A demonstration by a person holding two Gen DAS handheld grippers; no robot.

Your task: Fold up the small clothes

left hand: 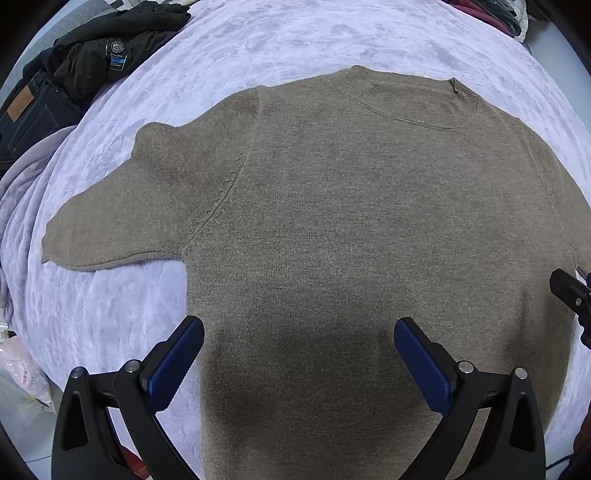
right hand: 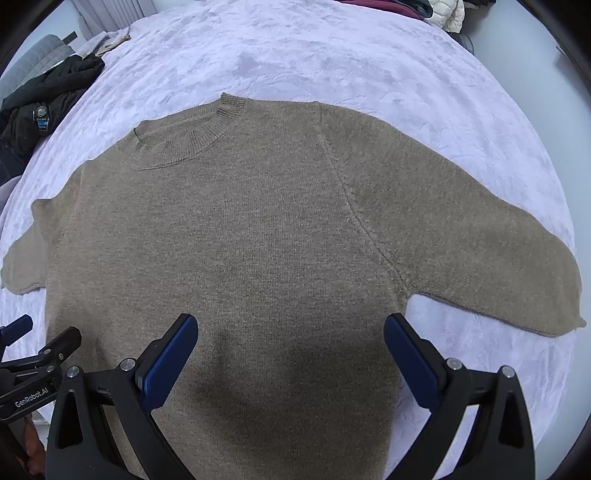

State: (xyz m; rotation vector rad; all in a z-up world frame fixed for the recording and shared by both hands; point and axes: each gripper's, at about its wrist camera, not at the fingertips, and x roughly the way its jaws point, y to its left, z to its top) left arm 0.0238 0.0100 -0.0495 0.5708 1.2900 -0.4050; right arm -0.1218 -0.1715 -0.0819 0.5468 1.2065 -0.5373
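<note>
A taupe knit sweater [left hand: 332, 206] lies flat and face up on the pale lilac bedspread [left hand: 258, 40], collar at the far side, both short sleeves spread out. It also shows in the right wrist view [right hand: 240, 229]. My left gripper [left hand: 299, 332] is open and empty, hovering over the sweater's lower left body; its left sleeve [left hand: 122, 221] lies to the left. My right gripper [right hand: 291, 328] is open and empty over the lower right body, with the right sleeve [right hand: 480, 258] to its right. Each gripper shows at the edge of the other's view.
A pile of dark clothes and jeans [left hand: 74, 70] lies at the bed's far left; it also shows in the right wrist view [right hand: 40, 99]. More clothes [right hand: 436, 11] sit at the far right corner. A plastic bag [left hand: 18, 373] sits beside the bed at the left.
</note>
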